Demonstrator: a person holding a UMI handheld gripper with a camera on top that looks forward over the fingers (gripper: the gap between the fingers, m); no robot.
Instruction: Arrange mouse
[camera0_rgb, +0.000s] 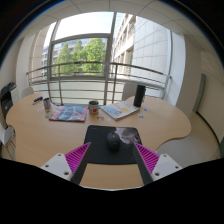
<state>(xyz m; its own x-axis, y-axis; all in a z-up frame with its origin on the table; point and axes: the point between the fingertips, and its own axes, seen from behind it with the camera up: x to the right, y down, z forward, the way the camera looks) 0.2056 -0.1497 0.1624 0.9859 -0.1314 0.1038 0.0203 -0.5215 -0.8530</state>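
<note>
**Two pink-padded fingers flank a dark mouse**

Both fingers of the gripper (112, 158) stand wide apart, holding nothing. Just ahead, between them, a small dark rounded mouse (113, 142) rests on a black rectangular mouse mat (98, 134). Farther on the pale wooden curved table (170, 122) stand a dark mug (93, 106), colourful open magazines (68, 114) and a black upright cylinder (139, 96).
</note>
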